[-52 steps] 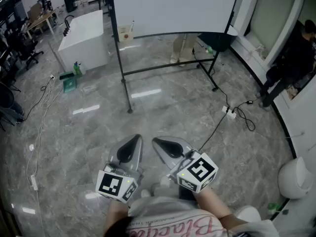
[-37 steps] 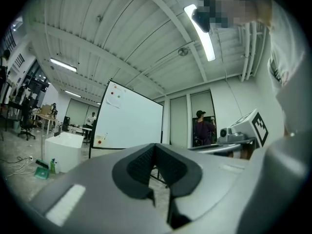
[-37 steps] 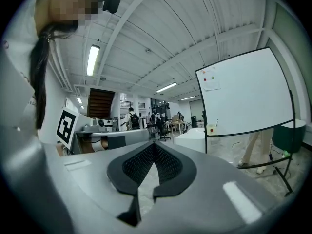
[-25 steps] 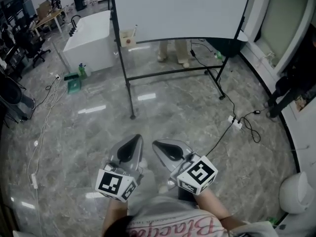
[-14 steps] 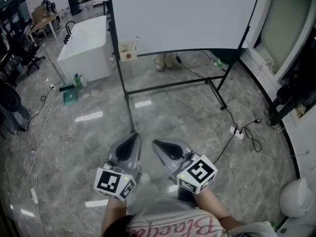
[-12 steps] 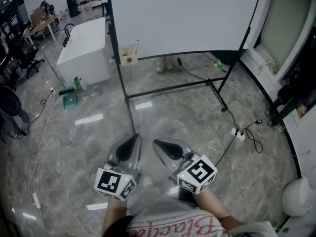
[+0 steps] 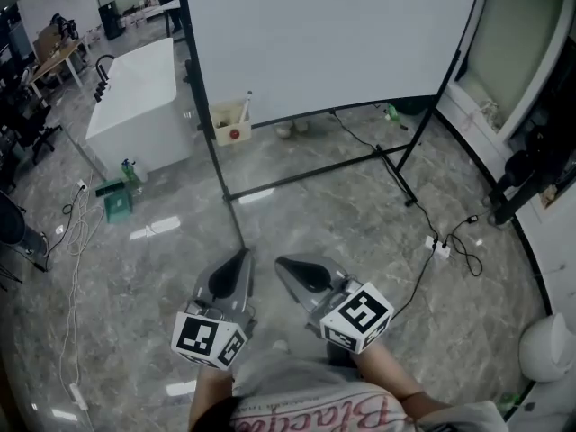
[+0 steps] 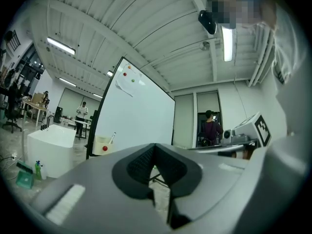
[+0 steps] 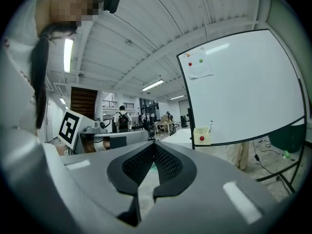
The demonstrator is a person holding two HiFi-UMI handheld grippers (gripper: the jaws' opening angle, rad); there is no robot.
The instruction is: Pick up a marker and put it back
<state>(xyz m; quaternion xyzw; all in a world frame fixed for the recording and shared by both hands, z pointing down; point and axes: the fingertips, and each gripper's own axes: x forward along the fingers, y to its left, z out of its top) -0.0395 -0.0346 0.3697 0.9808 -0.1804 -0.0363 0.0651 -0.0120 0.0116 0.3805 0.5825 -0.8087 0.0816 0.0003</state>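
1. The left tool [image 7: 244, 254] and the right tool [image 7: 280, 263] are held low and side by side in front of the person's body. Their tips point forward over the grey marble floor [image 7: 342, 219].
2. In the left gripper view, the left tool's jaws are seen closed tip to tip, with nothing held between them.
3. In the right gripper view, the right tool's jaws are likewise pressed together and empty.
4. Just beyond the tools, the black stand [image 7: 306, 175] of a whiteboard [image 7: 333, 34] is set on the floor. To the right of it lies a power strip [image 7: 439, 247] with a dark cable.
5. The marker [image 7: 245, 103] is found tilted in a small pale holder [image 7: 229, 124] with a red dot on its front. The holder is fixed at the whiteboard's lower left corner beside the left post, well apart from both tools.
6. A sheet of paper [image 9: 198, 68] and coloured magnets are seen near the board's top corner in the right gripper view.
7. Farther left, a long white surface [image 7: 135, 102] is placed, with a green bottle [image 7: 131, 169] and a green box [image 7: 116, 203] on the floor near it.
8. At the far end, a person [image 8: 211, 129] is seen in a doorway in the left gripper view.
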